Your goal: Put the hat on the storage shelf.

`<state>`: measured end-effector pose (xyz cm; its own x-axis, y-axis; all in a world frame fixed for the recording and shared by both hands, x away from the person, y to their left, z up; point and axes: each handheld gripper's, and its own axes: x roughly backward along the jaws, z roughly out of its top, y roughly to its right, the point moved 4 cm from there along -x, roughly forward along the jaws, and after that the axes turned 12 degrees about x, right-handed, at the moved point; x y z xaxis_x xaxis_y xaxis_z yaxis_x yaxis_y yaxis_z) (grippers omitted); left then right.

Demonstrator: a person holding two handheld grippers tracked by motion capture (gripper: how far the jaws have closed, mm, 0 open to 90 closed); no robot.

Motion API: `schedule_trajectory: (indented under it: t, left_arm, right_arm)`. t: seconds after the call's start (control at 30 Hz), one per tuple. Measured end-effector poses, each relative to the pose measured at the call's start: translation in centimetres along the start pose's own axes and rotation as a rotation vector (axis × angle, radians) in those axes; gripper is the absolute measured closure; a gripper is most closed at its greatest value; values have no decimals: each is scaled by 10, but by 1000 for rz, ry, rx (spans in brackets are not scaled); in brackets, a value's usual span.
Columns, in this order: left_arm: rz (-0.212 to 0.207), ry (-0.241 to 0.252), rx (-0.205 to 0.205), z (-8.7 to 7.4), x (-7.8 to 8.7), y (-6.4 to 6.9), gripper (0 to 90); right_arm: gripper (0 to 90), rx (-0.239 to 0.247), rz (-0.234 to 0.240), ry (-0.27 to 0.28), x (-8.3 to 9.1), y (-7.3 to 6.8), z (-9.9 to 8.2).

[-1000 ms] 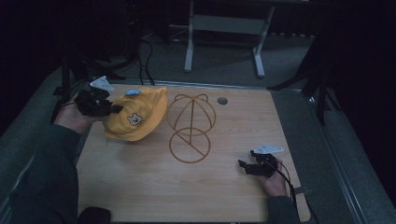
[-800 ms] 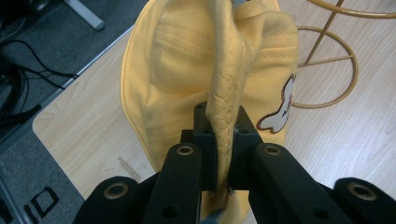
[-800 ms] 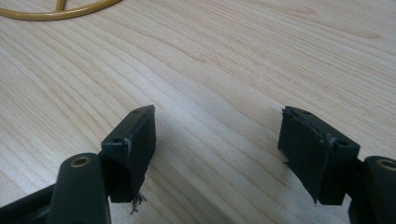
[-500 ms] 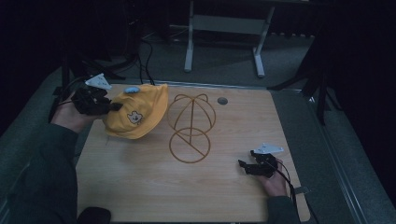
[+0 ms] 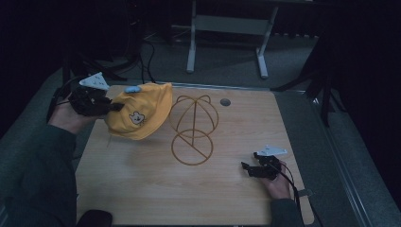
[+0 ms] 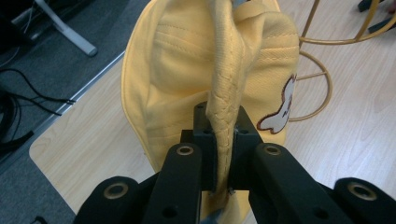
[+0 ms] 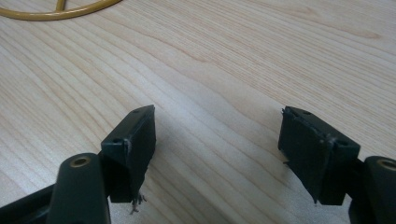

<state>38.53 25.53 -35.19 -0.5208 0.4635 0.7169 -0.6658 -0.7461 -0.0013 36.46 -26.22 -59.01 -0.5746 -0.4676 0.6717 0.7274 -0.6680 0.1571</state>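
Observation:
A yellow cap (image 5: 139, 116) with a small bear patch hangs above the table's far left, lifted by its brim. My left gripper (image 5: 112, 107) is shut on that brim; in the left gripper view the folded brim (image 6: 224, 116) is pinched between the two pads of the left gripper (image 6: 222, 122). A gold wire hat stand (image 5: 194, 127) with a round base and a domed frame stands just right of the cap, in the table's middle. My right gripper (image 5: 246, 166) rests low on the wood at the near right, open, with nothing between the jaws of the right gripper (image 7: 217, 140).
The wooden table (image 5: 156, 189) has a round grommet hole (image 5: 225, 101) near its far edge. A metal stand's legs (image 5: 227, 42) and cables (image 5: 146, 52) lie on the floor beyond. The hat stand's base ring (image 7: 56, 11) lies ahead of my right gripper.
The left hand has lifted the cap slightly and carried it a little toward the wire stand. The right gripper has stayed in place.

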Motion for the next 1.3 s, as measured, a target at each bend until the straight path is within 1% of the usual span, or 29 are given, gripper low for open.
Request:
schedule_trajectory:
  t: [0.23,0.27,0.33,0.6,0.63,0.73,0.77,0.97,1.27,1.3]
  left_arm:
    - [-15,13,0,2,4,2,851]
    - [-18,15,-7,3,4,2,851]
    - [-27,19,-9,4,6,3,851]
    - [-43,31,-15,8,10,6,851]
    - [-42,25,-20,8,10,6,851]
    - [-47,30,-18,10,11,7,851]
    - [-50,29,-27,10,11,7,851]
    - [-69,30,-38,14,13,10,851]
    - [-87,39,-45,19,15,13,850]
    - [-95,41,-47,21,16,14,850]
  right_arm:
    - [275,1,0,0,0,0,0]
    - [275,0,0,0,0,0,0]
    - [275,0,0,0,0,0,0]
    - [275,1,0,0,0,0,0]
    - [275,1,0,0,0,0,0]
    - [275,0,0,0,0,0,0]
    - [275,0,0,0,0,0,0]
    - [275,0,0,0,0,0,0]
    - [275,0,0,0,0,0,0]
    - [275,1,0,0,0,0,0]
